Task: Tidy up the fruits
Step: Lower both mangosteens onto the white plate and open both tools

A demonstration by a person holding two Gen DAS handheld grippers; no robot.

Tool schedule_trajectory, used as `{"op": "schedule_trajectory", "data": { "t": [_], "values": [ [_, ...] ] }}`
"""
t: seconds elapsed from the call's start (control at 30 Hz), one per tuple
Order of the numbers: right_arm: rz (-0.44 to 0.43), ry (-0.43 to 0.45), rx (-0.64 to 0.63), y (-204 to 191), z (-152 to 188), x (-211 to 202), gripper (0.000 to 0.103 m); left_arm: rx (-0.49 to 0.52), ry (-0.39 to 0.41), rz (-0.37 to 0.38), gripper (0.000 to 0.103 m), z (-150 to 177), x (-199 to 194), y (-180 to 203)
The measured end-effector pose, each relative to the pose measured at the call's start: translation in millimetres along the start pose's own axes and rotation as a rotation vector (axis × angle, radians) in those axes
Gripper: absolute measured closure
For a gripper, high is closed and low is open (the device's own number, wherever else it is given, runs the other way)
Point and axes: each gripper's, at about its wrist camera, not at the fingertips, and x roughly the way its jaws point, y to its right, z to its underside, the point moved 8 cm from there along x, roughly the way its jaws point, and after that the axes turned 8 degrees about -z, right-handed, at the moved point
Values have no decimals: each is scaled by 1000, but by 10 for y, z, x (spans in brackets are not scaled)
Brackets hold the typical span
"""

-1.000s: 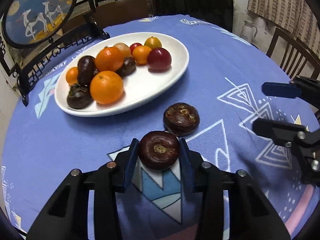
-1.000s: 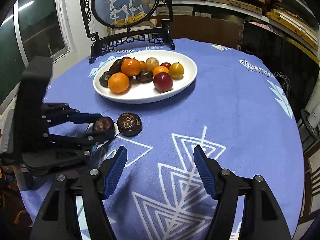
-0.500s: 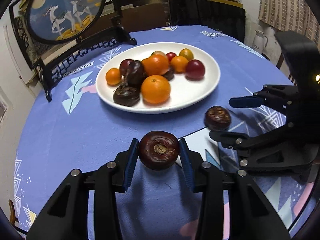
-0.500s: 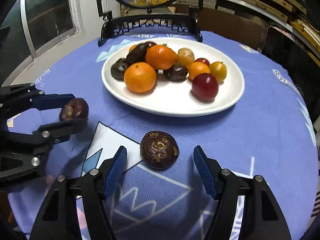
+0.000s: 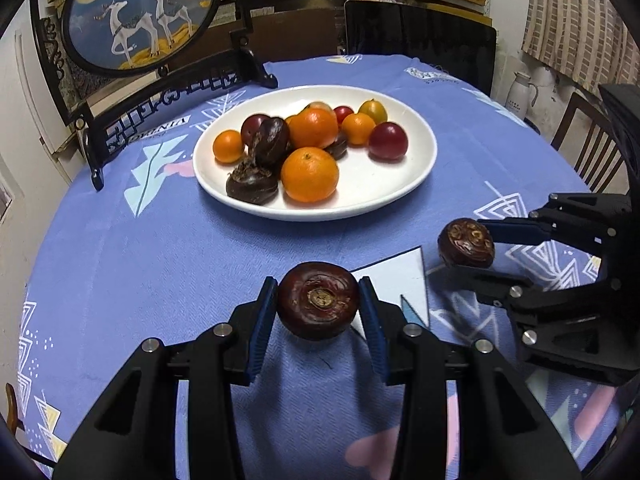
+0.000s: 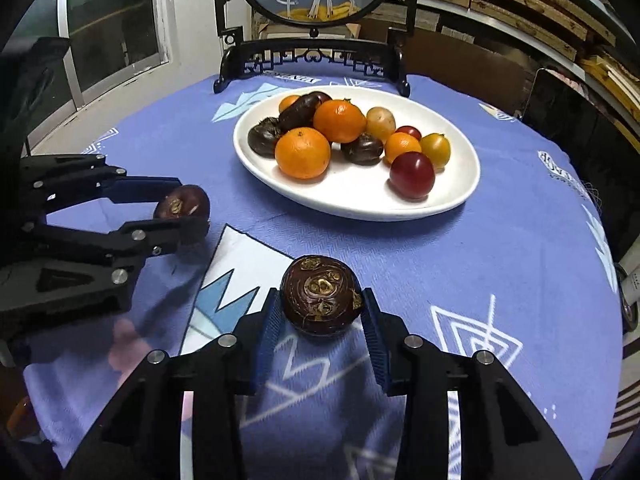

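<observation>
A dark brown water chestnut (image 5: 318, 300) is held a little above the blue tablecloth, with my left gripper (image 5: 318, 288) shut on it. The right wrist view shows the left gripper (image 6: 184, 206) at the left with that chestnut (image 6: 182, 204). My right gripper (image 6: 320, 300) is closing on a second water chestnut (image 6: 320, 294), and both blue pads touch its sides. From the left wrist, the right gripper (image 5: 476, 248) and its chestnut (image 5: 466, 242) are at the right. Beyond both is a white oval plate (image 5: 400, 196) (image 6: 360, 208) holding oranges, red plums, small yellow fruits and more chestnuts.
A round deer picture (image 5: 140, 16) on a black carved stand (image 6: 316, 56) rises at the table's far edge behind the plate. A dark chair back (image 5: 420, 40), a wooden chair (image 5: 588, 140) and a white jug (image 5: 520, 92) lie beyond the table. Bare cloth (image 6: 500, 260) lies right of the plate.
The right gripper moved forward over the chestnut lying on the cloth and its wide jaws narrowed onto it. The left gripper carried its chestnut away from that one, then kept still.
</observation>
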Motion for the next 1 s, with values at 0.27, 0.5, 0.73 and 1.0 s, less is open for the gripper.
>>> {"op": "schedule_trajectory", "data": {
  "t": [0.27, 0.5, 0.73, 1.0],
  "values": [
    [3, 41, -2, 11, -54, -211, 62, 4, 38, -9, 63, -137, -128, 29],
    [-8, 146, 14, 88, -402, -457, 62, 4, 69, -29, 63, -344, -132, -3],
    [-11, 244, 53, 274, -774, -646, 62, -41, 116, -58, 63, -743, -122, -202],
    [-22, 309, 96, 450, -1059, -656, 62, -97, 146, -51, 63, -1090, -61, -324]
  ]
}}
